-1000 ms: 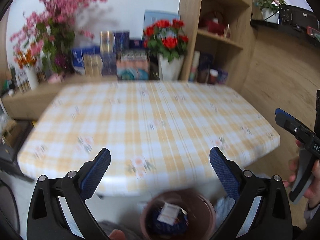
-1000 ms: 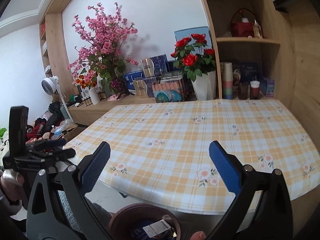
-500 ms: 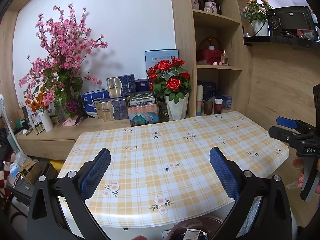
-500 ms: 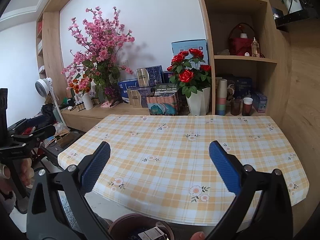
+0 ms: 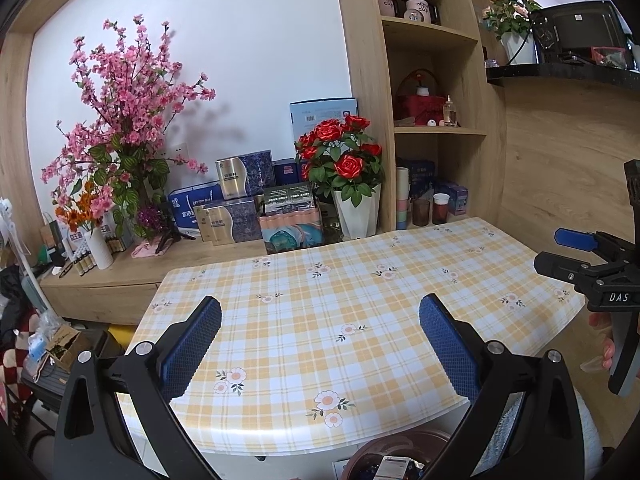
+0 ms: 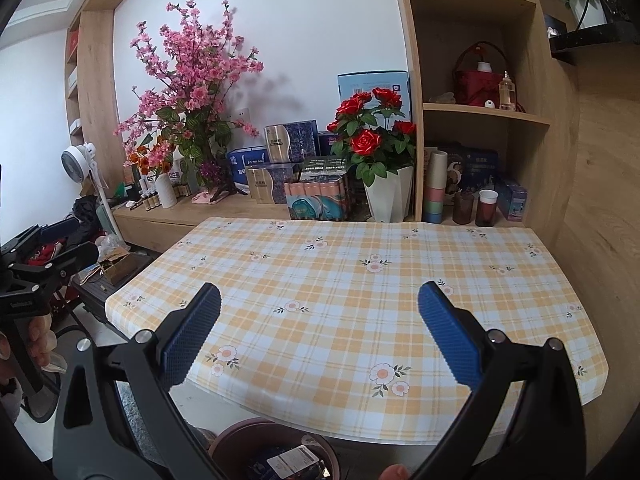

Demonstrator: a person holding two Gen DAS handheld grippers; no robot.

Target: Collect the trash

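The counter (image 6: 360, 280) with its yellow-and-white checked, flower-printed cover carries no trash, while the round brown plastic bin (image 6: 240, 436) on the floor just under its near edge holds a blue wrapper and a white labelled packet (image 6: 292, 458). The collecting looks finished. Both the left tool (image 5: 320, 344) and the right tool (image 6: 320, 340) hang spread wide and hold nothing.

Brown bin (image 6: 240, 438) under the table edge cut off by the frame bottom, its contents (a white-labelled dark packet (image 6: 290, 458)) partly hidden, right gripper (image 5: 560, 254) cropped at the frame edge
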